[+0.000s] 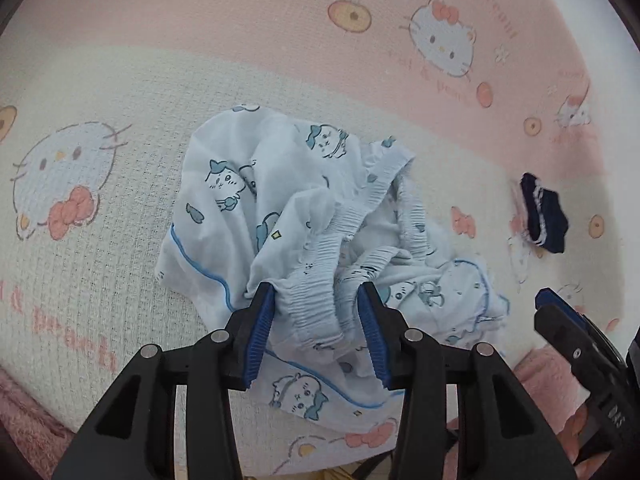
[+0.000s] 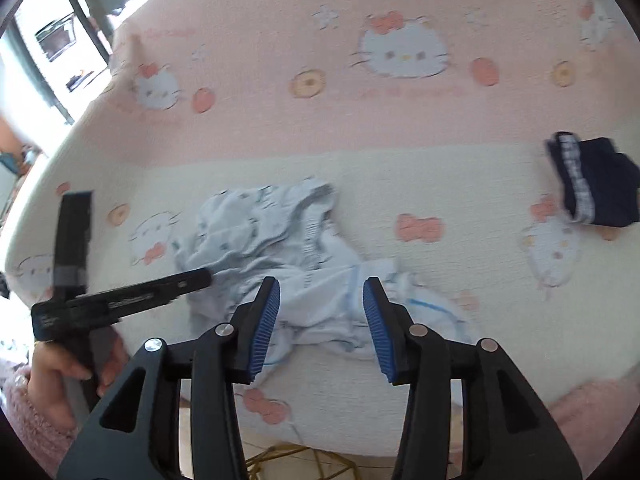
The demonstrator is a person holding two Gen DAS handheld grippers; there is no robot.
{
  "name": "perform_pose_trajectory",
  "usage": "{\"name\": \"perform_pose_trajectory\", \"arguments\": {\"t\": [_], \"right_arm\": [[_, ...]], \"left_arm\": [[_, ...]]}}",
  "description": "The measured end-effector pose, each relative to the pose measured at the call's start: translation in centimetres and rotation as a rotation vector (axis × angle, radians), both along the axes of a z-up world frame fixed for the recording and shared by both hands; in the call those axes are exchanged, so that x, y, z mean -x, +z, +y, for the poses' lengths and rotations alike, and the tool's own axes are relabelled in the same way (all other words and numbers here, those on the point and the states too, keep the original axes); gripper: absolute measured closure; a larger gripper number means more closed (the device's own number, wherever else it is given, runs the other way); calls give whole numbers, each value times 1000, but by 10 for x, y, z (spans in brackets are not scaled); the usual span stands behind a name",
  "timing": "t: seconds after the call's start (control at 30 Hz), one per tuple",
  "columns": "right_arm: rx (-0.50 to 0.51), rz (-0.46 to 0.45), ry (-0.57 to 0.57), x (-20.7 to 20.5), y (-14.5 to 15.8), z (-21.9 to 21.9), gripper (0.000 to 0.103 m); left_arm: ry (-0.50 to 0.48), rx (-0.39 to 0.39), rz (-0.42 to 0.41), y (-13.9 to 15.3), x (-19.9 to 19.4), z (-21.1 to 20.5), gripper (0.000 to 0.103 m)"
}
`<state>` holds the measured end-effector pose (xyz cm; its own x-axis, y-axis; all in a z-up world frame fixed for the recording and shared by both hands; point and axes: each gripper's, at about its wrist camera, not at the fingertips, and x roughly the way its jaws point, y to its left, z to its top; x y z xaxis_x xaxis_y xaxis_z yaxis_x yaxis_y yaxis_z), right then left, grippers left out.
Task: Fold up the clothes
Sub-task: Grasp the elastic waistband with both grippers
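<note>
Jaws of my left gripper (image 1: pixel 316 300) stand spread around the pale blue shorts' (image 1: pixel 280 208) waistband; right gripper (image 2: pixel 322 300) likewise spread above the crumpled heap (view blurred). Beyond, dark folded garment (image 2: pixel 596 184) on the blanket (image 2: pixel 400 120).

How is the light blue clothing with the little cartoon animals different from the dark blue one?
The light blue garment lies crumpled and spread out; the dark blue garment looks compact, maybe folded. The light blue garment has cartoon prints; the dark blue garment is plain with a pale trim. The light one lies under the left gripper; the dark one lies apart. Both rest on the cartoon-cat blanket.
</note>
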<state>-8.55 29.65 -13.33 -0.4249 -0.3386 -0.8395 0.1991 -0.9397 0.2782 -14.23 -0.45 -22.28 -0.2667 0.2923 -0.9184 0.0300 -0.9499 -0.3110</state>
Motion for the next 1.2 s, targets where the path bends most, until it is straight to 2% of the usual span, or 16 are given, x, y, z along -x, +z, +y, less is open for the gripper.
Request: {"name": "perform_pose_trajectory", "arguments": {"t": [0.07,0.2,0.23,0.33,0.37,0.4,0.47,0.57,0.63,0.7,0.8,0.87,0.97,1.1,1.17,1.2], "right_arm": [[-57,-77,30,12,-33,-19,59],[-159,-204,26,14,-81,-13,61],[-160,-223,24,10,-86,-7,62],[-154,-245,19,-7,-91,10,76],[-153,-255,11,-12,-91,15,82],[-151,-271,-7,-17,-89,20,82],[-196,-279,-66,-26,-81,29,78],[-112,-230,-73,-28,-55,37,75],[-53,-185,-50,-17,-37,26,64],[-7,-147,-17,-3,-24,8,45],[1,-157,13,33,-30,-27,45],[-13,-204,7,52,-48,-39,45],[-27,-261,-20,64,-74,-45,45],[-49,-305,-22,68,-102,-48,45],[-68,-299,-6,67,-112,-49,50],[-90,-272,10,65,-112,-51,58]], "left_arm": [[5,56,-45,-10,0,-1,63],[44,75,-43,-10,-18,-26,66],[49,87,-39,-8,-25,-35,66],[83,104,-25,2,-35,-50,67],[89,92,-25,8,-38,-54,67],[91,74,-26,13,-42,-57,70],[61,31,-12,27,-47,-59,72],[38,-1,45,49,-45,-59,72],[19,15,100,59,-33,-58,70],[-12,30,93,56,-15,-45,69],[-67,4,77,53,1,-29,69],[-111,-22,90,51,11,-15,69],[-172,-16,85,38,27,10,69],[-239,3,29,8,44,35,69],[-272,32,20,-3,46,42,69],[-283,69,26,-8,45,43,70]]}}
